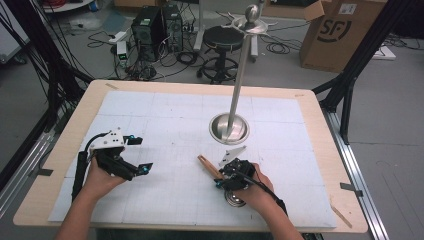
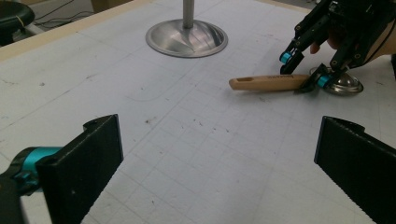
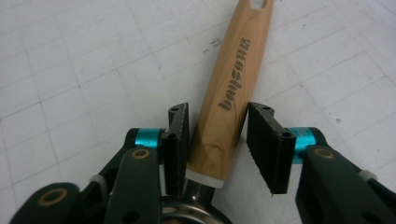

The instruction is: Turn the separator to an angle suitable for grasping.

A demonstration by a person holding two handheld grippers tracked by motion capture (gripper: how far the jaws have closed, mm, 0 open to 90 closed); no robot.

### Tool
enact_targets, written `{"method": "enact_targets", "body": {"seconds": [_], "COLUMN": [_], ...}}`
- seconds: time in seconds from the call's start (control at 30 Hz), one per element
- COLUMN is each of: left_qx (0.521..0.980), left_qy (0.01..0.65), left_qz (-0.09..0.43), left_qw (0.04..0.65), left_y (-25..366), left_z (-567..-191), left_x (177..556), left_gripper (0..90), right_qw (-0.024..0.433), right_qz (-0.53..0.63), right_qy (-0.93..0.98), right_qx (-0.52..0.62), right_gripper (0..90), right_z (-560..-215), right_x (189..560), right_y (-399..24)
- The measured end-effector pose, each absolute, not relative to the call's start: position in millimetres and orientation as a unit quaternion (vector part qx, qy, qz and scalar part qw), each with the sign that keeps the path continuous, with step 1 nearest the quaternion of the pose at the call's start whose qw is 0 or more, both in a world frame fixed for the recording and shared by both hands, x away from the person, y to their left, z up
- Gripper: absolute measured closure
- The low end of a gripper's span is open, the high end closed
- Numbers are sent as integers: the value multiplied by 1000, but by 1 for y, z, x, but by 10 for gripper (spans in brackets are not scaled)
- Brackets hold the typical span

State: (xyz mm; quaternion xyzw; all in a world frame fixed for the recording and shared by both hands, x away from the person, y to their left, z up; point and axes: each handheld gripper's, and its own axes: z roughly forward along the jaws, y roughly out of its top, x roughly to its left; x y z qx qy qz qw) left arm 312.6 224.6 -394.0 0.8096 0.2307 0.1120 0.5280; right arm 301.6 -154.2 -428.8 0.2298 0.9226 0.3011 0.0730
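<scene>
A ladle lies on the white gridded mat, with a wooden handle and a metal bowl. My right gripper straddles the handle near the bowl end. Its jaws stand close on either side: one pad touches the wood and a thin gap shows at the other. My left gripper hovers over the mat at the left, wide open and with nothing in it, pointing toward the ladle.
A tall metal stand with a round base rises behind the ladle, with hooks at its top. The mat lies on a wooden table. On the floor beyond are a stool, computers and a cardboard box.
</scene>
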Motion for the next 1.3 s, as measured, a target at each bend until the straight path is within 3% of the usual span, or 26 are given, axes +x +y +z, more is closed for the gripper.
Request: {"method": "enact_targets", "body": {"seconds": [0.7,1.0,1.3], "left_qx": [809,810,809], "left_qy": [230,231,231], "left_qz": [111,111,110], "left_qw": [529,528,529], "left_y": [225,225,225], "left_z": [-394,-394,-394], "left_x": [312,312,313], "left_gripper": [17,17,17], "right_qw": [70,69,71], "right_qz": [290,300,298], "right_qy": [931,929,927], "right_qx": [211,208,218], "right_gripper": [667,567,544], "right_z": [-426,-425,-423], "right_x": [302,302,302], "right_y": [-159,-161,-160]}}
